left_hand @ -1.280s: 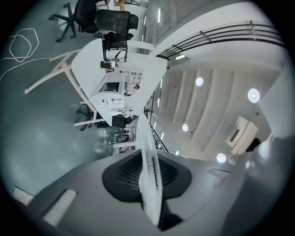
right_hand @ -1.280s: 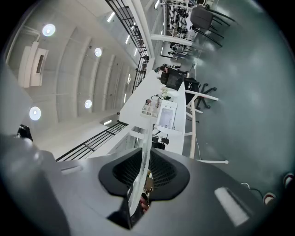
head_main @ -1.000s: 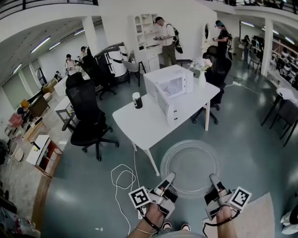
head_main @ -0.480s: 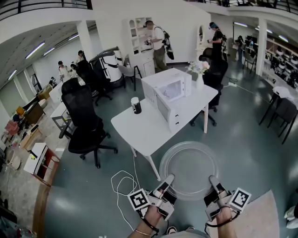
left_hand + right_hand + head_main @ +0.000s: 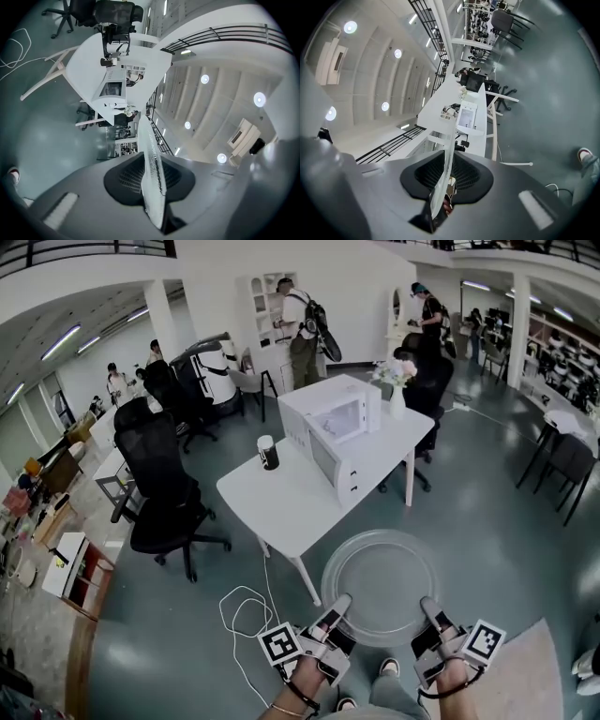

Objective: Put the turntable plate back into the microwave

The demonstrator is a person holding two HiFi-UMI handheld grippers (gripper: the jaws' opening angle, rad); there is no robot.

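Observation:
A round clear glass turntable plate [image 5: 380, 585] hangs level above the floor, carried between both grippers. My left gripper [image 5: 338, 604] is shut on its near left rim and my right gripper [image 5: 430, 606] is shut on its near right rim. In the left gripper view the plate [image 5: 152, 178] runs edge-on between the jaws; in the right gripper view the plate [image 5: 442, 187] shows the same way. Ahead, the white microwave [image 5: 326, 416] stands on the white table [image 5: 272, 507] with its door [image 5: 336, 470] swung open toward me. It also appears as the microwave [image 5: 112, 91] and the microwave [image 5: 467, 117].
On the table stand a black-and-white cup [image 5: 268, 452] and a vase of flowers [image 5: 396, 382]. A black office chair [image 5: 169, 488] sits left of the table, and a white cable [image 5: 246, 608] loops on the floor. A pale rug [image 5: 530, 671] lies at bottom right. People stand far behind.
The table and microwave have drawn slightly nearer and shifted left in the head view. Both grippers keep the plate in the same hold. A foot now shows below the plate.

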